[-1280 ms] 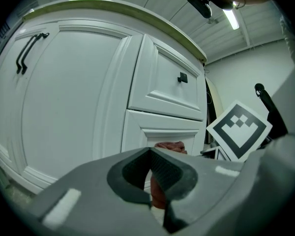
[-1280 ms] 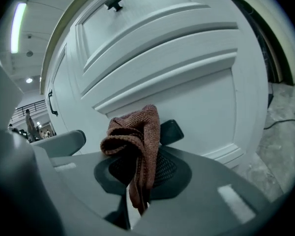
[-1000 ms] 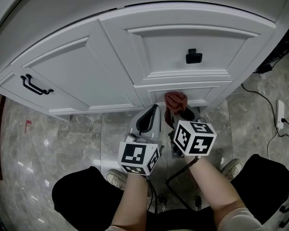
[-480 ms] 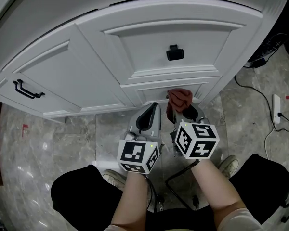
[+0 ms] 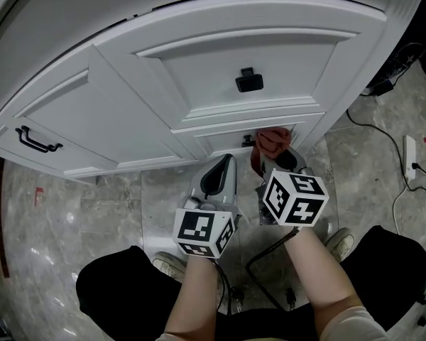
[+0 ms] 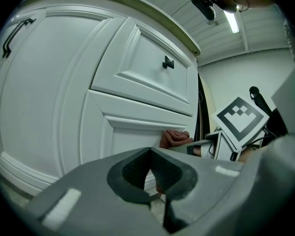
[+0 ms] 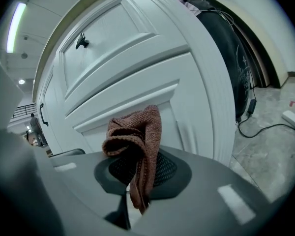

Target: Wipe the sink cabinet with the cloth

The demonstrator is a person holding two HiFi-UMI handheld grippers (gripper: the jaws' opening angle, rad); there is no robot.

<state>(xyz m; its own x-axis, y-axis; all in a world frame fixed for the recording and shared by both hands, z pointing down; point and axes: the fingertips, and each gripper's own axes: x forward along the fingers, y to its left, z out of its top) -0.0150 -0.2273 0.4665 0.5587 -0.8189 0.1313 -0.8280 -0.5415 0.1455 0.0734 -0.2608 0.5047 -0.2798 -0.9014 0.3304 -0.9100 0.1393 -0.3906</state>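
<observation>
The cloth [image 7: 135, 141], a crumpled reddish-brown knit, is pinched in the right gripper [image 7: 137, 178], whose jaws are clenched on its lower fold so that the bunched upper part stands above the pads. In the head view the cloth [image 5: 272, 142] sits against the low recessed panel of the sink cabinet [image 5: 199, 69], close to the cabinet's right corner and just under the drawer front that carries a black knob [image 5: 248, 81]. From the left gripper view the cloth [image 6: 174, 137] seems to touch that panel. The right gripper [image 5: 273, 158] points at the cabinet with its marker cube above the person's wrist. Just beside it, towards the cabinet's middle, the left gripper [image 5: 220, 170] is held short of the white face. Its jaws [image 6: 152, 181] are pressed together with nothing between them, and only the cabinet shows beyond their tips. Further left, the cabinet door bears a black bar handle [image 5: 37, 140]. Below lies the grey marbled floor [image 5: 92, 204], with a white power strip [image 5: 412, 163] and a dark cable near the right edge, and the person's shoes [image 5: 172, 263] beneath the forearms.
</observation>
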